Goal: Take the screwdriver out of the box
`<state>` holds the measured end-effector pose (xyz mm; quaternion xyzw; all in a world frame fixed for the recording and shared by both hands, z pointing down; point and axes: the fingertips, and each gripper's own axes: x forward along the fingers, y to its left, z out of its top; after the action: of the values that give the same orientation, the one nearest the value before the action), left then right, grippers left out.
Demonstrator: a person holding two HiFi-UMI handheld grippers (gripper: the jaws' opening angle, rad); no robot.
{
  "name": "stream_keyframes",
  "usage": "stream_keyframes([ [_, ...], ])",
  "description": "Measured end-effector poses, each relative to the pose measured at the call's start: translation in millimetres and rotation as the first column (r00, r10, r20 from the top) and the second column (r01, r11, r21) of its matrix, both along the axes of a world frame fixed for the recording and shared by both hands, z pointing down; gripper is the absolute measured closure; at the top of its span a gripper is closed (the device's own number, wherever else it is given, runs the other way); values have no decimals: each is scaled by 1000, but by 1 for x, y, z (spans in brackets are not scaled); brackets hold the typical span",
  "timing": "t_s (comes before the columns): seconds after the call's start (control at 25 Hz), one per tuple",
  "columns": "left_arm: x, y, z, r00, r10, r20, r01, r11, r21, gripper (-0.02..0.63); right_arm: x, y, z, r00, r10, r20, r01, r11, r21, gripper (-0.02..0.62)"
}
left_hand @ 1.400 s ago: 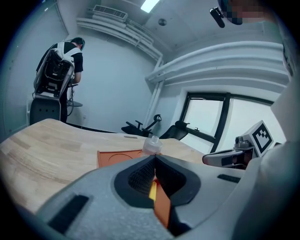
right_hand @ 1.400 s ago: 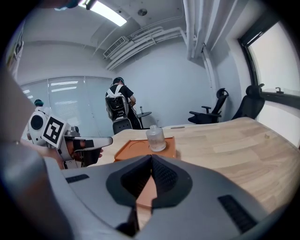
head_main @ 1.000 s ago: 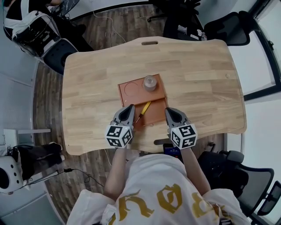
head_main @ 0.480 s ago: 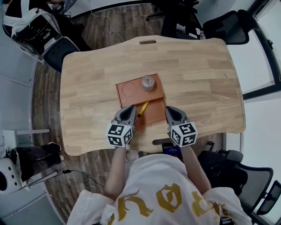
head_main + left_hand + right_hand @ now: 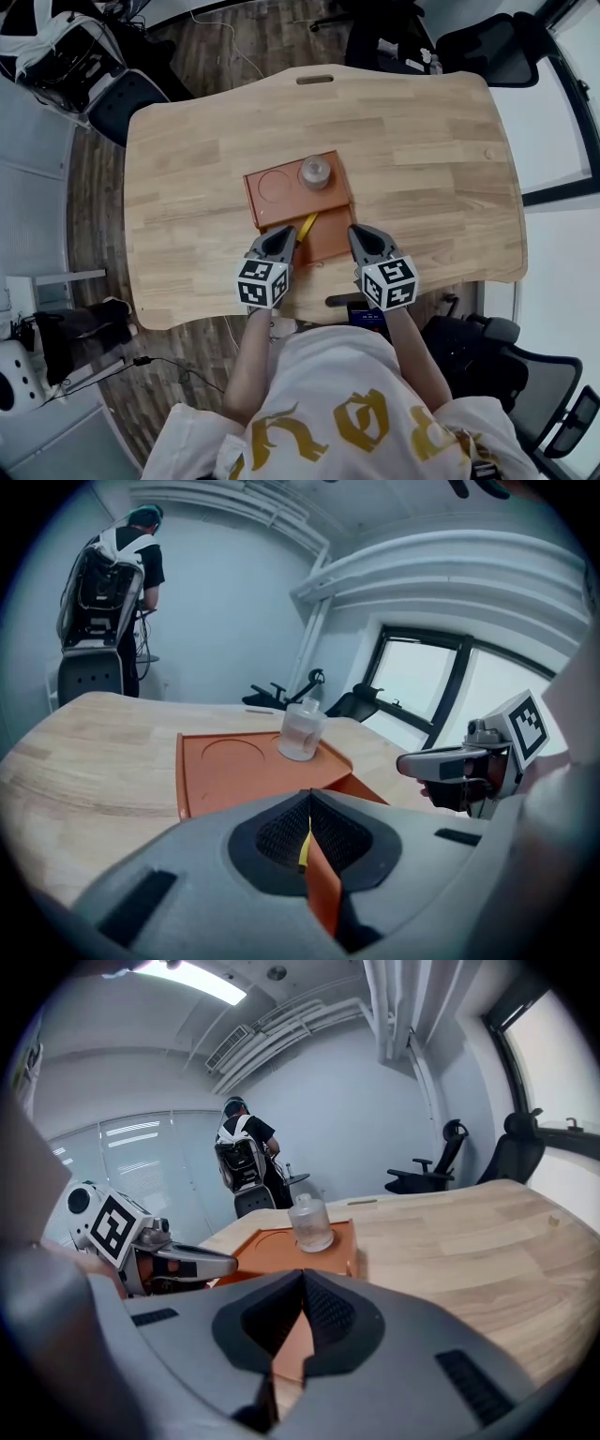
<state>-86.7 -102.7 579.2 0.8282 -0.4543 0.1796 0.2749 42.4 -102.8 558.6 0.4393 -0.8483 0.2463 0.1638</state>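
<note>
A shallow orange box (image 5: 281, 192) lies on the wooden table (image 5: 422, 159). A yellow-handled screwdriver (image 5: 306, 226) lies slanted in its near part. My left gripper (image 5: 279, 234) hovers low over the box's near edge, just left of the screwdriver, with its jaws shut. In the left gripper view only a yellow sliver of the screwdriver (image 5: 304, 847) shows through the slit under the closed jaws of the left gripper (image 5: 309, 799). My right gripper (image 5: 359, 232) is at the box's near right corner, jaws also shut and nothing in them. The right gripper view looks over the box (image 5: 272, 1246).
A clear lidded jar (image 5: 315, 172) stands in the far right of the box, beside a round recess. The table's near edge with a slot (image 5: 339, 301) is just under my hands. Office chairs (image 5: 487, 52) and a person (image 5: 246, 1152) are beyond the far side.
My left gripper has sunk and tipped down toward the box's near edge, now covering the screwdriver's near end. The right gripper has stayed put.
</note>
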Motion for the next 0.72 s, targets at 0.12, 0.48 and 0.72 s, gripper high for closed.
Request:
stream_keyframes([
  [0.12, 2, 2, 10, 1000, 23, 21, -22, 999, -39, 595, -3, -2, 5, 1000, -10, -6, 10, 1000, -10, 584],
  [0.48, 13, -1, 34, 993, 85, 77, -74, 989, -132, 594, -8, -7, 16, 1000, -28, -3, 28, 999, -37, 584],
  [0.72, 27, 1, 50, 976, 164, 141, -135, 971, -198, 592, -11, -11, 22, 999, -38, 6, 39, 998, -55, 584],
])
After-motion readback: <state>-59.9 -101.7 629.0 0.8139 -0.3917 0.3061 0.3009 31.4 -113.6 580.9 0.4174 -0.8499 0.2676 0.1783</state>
